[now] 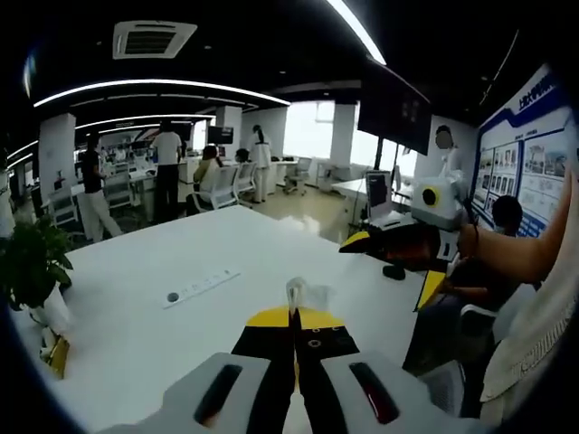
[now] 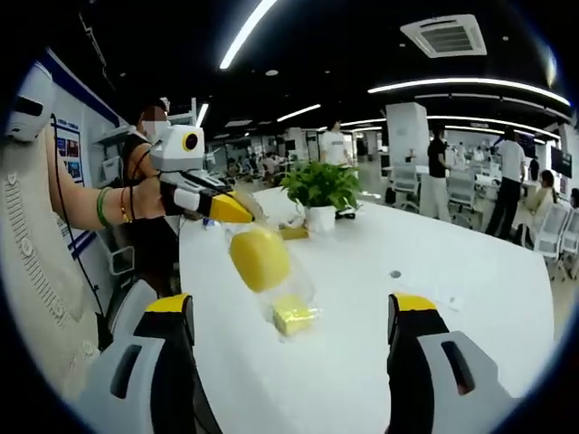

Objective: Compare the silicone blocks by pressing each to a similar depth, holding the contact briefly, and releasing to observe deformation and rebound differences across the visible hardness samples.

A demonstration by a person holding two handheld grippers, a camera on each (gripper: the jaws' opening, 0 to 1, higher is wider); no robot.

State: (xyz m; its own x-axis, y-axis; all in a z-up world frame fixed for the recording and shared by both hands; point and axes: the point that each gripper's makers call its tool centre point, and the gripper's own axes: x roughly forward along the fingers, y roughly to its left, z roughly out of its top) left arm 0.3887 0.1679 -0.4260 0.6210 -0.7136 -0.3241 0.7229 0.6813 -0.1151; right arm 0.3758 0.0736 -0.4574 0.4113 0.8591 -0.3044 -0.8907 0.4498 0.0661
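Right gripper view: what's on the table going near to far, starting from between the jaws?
Small yellow block in a clear bag → the clear bag's upper part holding a larger yellow piece, pinched by the left gripper → potted plant.

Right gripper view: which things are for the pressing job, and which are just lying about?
Job:
- yellow blocks in a clear bag
- left gripper, shut on the bag
- right gripper, open

Lying about:
- potted plant
- power strip
- office chairs
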